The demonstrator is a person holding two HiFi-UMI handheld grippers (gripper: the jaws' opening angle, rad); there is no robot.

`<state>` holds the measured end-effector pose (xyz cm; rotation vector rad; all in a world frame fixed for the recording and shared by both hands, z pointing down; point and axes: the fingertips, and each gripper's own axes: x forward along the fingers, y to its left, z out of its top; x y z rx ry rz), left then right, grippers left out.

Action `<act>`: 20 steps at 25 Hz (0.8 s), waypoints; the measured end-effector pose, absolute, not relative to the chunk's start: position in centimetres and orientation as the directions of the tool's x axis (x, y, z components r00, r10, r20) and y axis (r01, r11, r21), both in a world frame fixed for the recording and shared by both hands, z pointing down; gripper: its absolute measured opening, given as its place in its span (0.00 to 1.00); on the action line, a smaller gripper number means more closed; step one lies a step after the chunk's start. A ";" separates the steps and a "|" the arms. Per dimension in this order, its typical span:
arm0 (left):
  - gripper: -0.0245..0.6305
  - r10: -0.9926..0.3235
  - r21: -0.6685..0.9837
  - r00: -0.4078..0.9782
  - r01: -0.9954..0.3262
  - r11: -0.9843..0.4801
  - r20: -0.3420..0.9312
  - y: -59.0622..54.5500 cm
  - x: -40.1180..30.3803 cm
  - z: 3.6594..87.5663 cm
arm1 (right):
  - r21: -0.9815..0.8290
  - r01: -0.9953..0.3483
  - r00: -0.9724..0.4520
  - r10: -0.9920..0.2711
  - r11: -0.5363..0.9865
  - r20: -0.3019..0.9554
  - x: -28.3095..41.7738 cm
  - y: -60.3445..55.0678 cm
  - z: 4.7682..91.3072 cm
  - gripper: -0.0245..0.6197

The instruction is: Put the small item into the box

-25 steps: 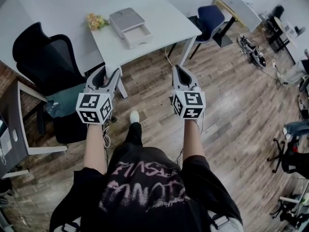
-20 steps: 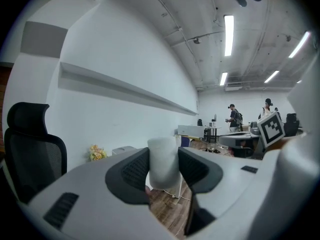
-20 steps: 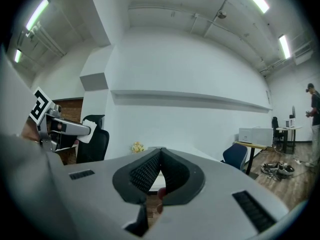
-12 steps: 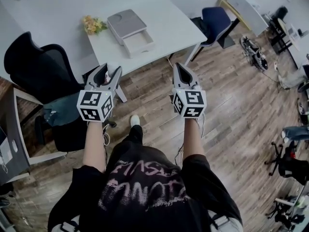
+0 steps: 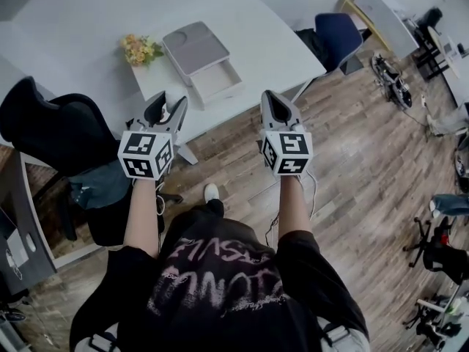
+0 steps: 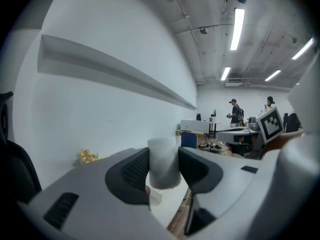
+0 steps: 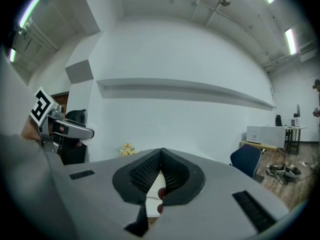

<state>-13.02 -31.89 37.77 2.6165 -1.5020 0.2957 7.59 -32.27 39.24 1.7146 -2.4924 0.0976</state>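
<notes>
Ahead of our left gripper (image 5: 167,105), which grasps the small item (image 6: 164,163) for delivery, sits the box (image 5: 199,53) on the bench (image 5: 275,39); our right gripper (image 5: 272,100) is clenched empty.

Looks steeply down from head height, over both arms, onto the near edge of the table (image 5: 278,42) and the floor (image 5: 366,167). Ride close behind the left gripper (image 6: 164,154) and right gripper (image 7: 161,156), facing level across the table toward the wall (image 7: 190,119). Share the flowers (image 5: 141,48) at the table's left corner.

Small item (image 6: 164,161) matt white; box (image 5: 194,48) matt plastic; floor (image 5: 366,174) wood
</notes>
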 end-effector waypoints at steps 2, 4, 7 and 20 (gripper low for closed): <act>0.31 -0.838 0.002 0.498 -0.860 -0.510 0.223 -33.5 -13.2 37.8 | 0.009 -0.934 -0.354 -0.926 0.358 0.132 7.2 -33.6 39.3 0.05; 0.31 -0.835 0.003 0.505 -0.856 -0.517 0.220 -34.9 -13.4 37.7 | -0.002 -0.936 -0.349 -0.928 0.352 0.129 7.0 -34.9 39.1 0.05; 0.31 -0.830 0.006 0.513 -0.851 -0.525 0.219 -36.5 -13.5 37.8 | -0.001 -0.939 -0.342 -0.931 0.344 0.128 6.8 -36.4 39.1 0.05; 0.31 -0.832 0.026 0.507 -0.857 -0.515 0.224 -40.1 -13.9 37.8 | -0.007 -0.934 -0.355 -0.926 0.357 0.129 6.4 -40.5 38.6 0.05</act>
